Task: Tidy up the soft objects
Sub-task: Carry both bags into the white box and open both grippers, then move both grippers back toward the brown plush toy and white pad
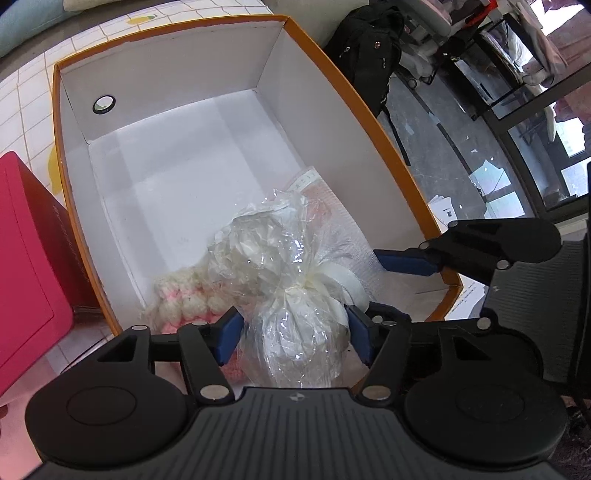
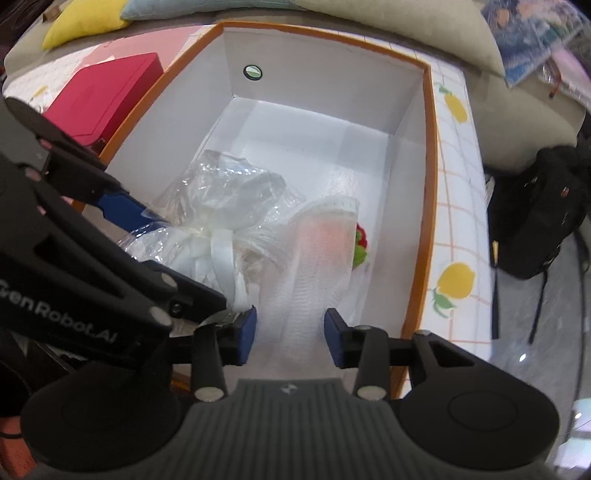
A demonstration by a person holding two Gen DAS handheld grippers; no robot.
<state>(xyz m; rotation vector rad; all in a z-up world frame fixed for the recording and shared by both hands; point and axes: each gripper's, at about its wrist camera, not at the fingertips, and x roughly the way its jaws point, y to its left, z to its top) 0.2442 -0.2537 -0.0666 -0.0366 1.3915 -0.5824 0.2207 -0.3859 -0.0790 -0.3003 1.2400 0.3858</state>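
Note:
An orange-rimmed white box [image 1: 373, 122] [image 2: 430, 155] holds the soft items. My left gripper [image 1: 293, 338] is closed around a white soft item wrapped in clear plastic [image 1: 295, 325] [image 2: 221, 206], held over the box's near end. A white and pink knitted piece [image 1: 184, 295] lies in the box beside it. My right gripper [image 2: 290, 336] is open just above a white mesh pouch [image 2: 321, 251] with a red and green knitted item [image 2: 361, 243] at its far end. Its blue finger [image 1: 406, 262] shows in the left wrist view.
A red box [image 1: 26, 266] [image 2: 107, 92] stands left of the orange box on a tiled cloth with lemon prints [image 2: 456, 280]. Cushions [image 2: 85, 18] lie behind. A black backpack [image 2: 535, 214] sits on the floor to the right.

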